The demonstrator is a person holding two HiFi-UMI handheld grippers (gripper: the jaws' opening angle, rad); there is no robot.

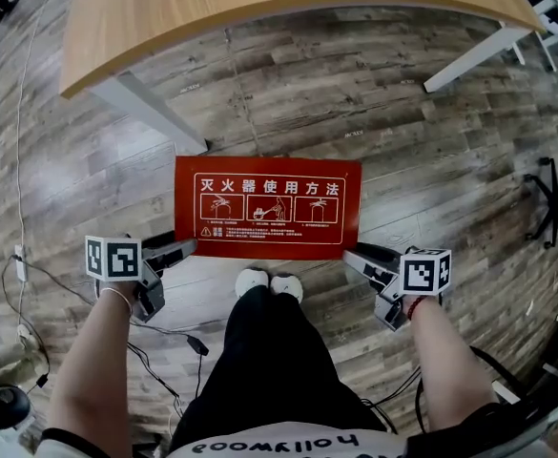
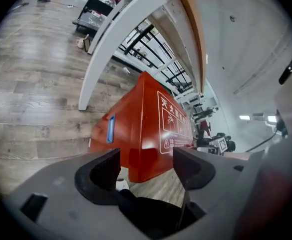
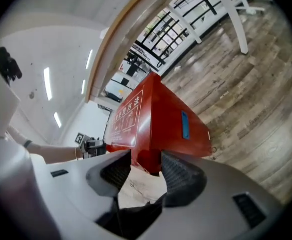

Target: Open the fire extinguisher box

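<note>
A red fire extinguisher box (image 1: 267, 208) lies on the wood floor, its lid printed with white instruction pictures. My left gripper (image 1: 185, 248) sits at the box's near left corner, jaws wide apart and open. My right gripper (image 1: 353, 256) sits at the near right corner, also open. In the left gripper view the box (image 2: 146, 129) stands just beyond the open gripper (image 2: 146, 166), with a blue recessed handle (image 2: 110, 129) on its end wall. The right gripper view shows the box's other end (image 3: 155, 129) and its blue handle (image 3: 184, 125) past the open gripper (image 3: 146, 171). Neither gripper's pads press on anything.
A wooden table (image 1: 259, 8) with white legs (image 1: 150, 113) stands just behind the box. Cables (image 1: 31, 284) trail over the floor at the left. The person's white shoes (image 1: 269, 282) are right in front of the box. A black chair base (image 1: 546, 198) is at the right.
</note>
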